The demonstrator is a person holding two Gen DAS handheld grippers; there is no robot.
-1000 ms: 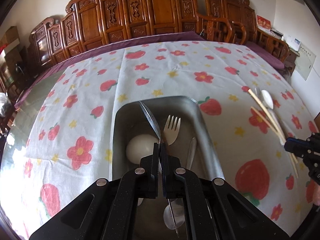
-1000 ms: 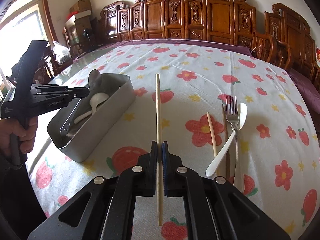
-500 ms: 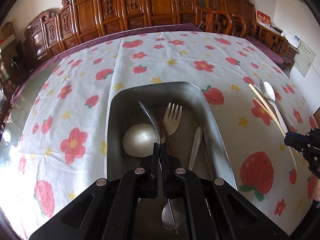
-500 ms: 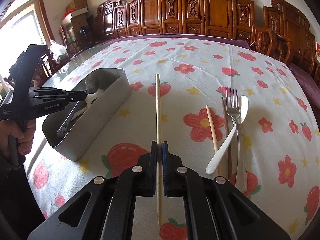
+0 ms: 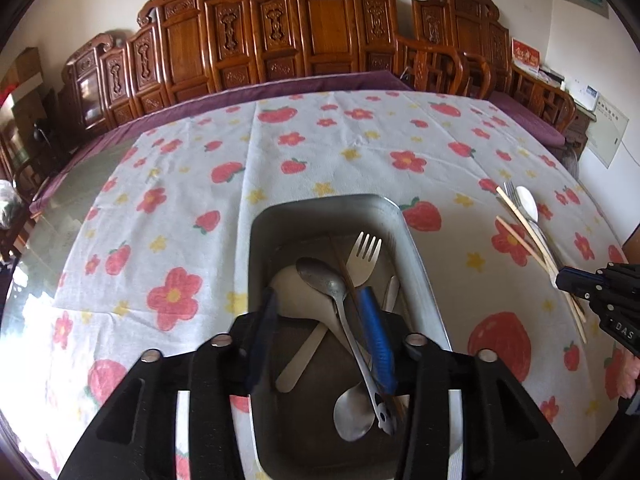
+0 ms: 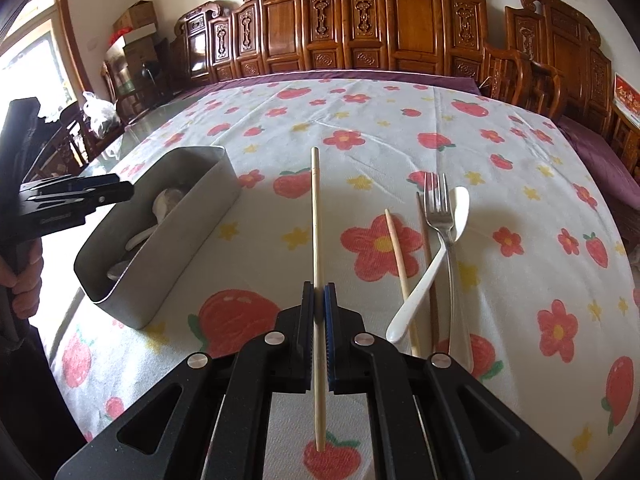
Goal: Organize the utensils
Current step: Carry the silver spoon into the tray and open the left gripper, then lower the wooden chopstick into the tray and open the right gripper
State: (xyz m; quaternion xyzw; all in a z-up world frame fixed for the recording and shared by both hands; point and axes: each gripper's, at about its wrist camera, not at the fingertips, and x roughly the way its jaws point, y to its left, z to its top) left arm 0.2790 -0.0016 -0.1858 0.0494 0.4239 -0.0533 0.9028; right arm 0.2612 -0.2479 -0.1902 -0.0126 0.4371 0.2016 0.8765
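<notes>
Left gripper [image 5: 324, 334]: jaws spread wide, gripping nothing, poised over the near half of the metal tray [image 5: 416, 248]. Tray sits on the strawberry-print cloth [image 5: 328, 148] covering the tabletop, toward its left edge in the right wrist view.

Tray contents, left wrist view: metal spoon [image 5: 334, 294] lying lengthwise, bowl toward the far end, handle running between the open jaws; fork [image 5: 362, 258] with tines toward the far wall; white spoon [image 5: 288, 284] partly under the metal spoon; a second metal spoon [image 5: 352, 412] at the near end; a dark chopstick [image 5: 344, 268] along the tray.

Right gripper [image 6: 318, 300]: jaws closed on 1 pale chopstick [image 6: 316, 220], clamped low on its shaft, the long end pointing away toward the far edge of the tabletop.

Loose on the cloth just right of the right gripper: second pale chopstick [image 6: 398, 256], dark chopstick [image 6: 426, 248], table fork [image 6: 440, 216], white ceramic spoon [image 6: 436, 256], all roughly parallel and overlapping
</notes>
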